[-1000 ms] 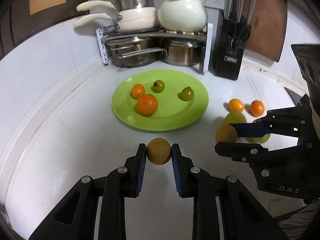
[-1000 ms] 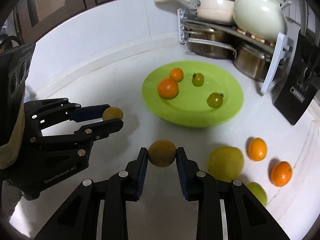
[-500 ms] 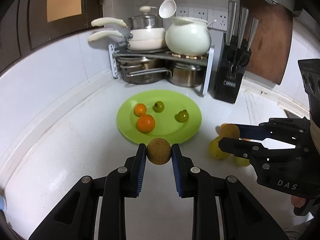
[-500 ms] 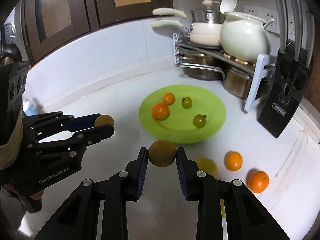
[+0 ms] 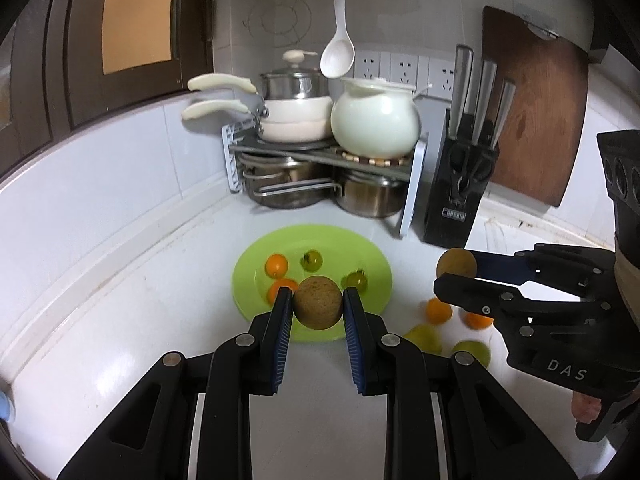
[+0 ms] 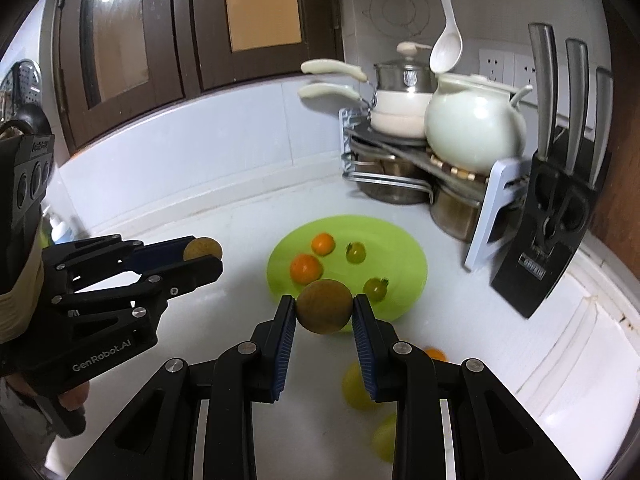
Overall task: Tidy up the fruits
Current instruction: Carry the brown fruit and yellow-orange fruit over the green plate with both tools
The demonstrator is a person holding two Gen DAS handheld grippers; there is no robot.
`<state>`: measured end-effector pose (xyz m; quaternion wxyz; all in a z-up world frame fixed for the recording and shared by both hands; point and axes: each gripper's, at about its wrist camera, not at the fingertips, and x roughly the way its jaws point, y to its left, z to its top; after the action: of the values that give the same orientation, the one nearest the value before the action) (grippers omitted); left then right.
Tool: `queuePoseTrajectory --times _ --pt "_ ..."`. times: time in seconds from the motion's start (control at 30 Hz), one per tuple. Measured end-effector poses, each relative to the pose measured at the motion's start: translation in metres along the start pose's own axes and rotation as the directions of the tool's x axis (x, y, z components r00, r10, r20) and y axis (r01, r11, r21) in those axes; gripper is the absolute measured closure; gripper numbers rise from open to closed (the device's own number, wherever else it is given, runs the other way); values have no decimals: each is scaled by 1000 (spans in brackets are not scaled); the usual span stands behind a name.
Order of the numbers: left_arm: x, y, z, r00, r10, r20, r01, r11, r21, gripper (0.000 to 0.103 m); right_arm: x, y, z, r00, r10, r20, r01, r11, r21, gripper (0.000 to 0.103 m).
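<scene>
My left gripper point(image 5: 318, 307) is shut on a round brown fruit point(image 5: 318, 302), held well above the counter. My right gripper point(image 6: 324, 312) is shut on a second round brown fruit point(image 6: 324, 306), also held high; it shows in the left wrist view point(image 5: 456, 264). Below lies a green plate point(image 5: 372, 264) with two oranges point(image 5: 277, 264) and two small green tomatoes point(image 5: 312, 260). On the counter right of the plate lie two oranges point(image 5: 439, 312) and yellow-green fruits point(image 5: 470, 350).
A pot rack point(image 5: 320, 160) with pans and a white pot point(image 5: 376, 120) stands at the back corner. A black knife block point(image 5: 460, 192) and a wooden cutting board point(image 5: 532, 120) stand to its right. A white ladle point(image 5: 338, 52) hangs above.
Both grippers have risen and pulled back from the counter, each still holding its brown fruit. The plate and loose fruits now look smaller and farther below.
</scene>
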<state>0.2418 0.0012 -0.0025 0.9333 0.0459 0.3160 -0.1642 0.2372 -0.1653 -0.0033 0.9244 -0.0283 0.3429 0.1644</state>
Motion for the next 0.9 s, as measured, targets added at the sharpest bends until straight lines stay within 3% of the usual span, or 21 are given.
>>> queuePoseTrajectory --times 0.47,0.9 --pt "14 2 32 1000 9 25 -9 1000 4 77 6 -14 32 999 8 40 -7 1000 -21 73" --pt "52 14 59 1000 14 12 -14 1000 16 77 40 -27 58 1000 -1 15 1 999 -32 73"
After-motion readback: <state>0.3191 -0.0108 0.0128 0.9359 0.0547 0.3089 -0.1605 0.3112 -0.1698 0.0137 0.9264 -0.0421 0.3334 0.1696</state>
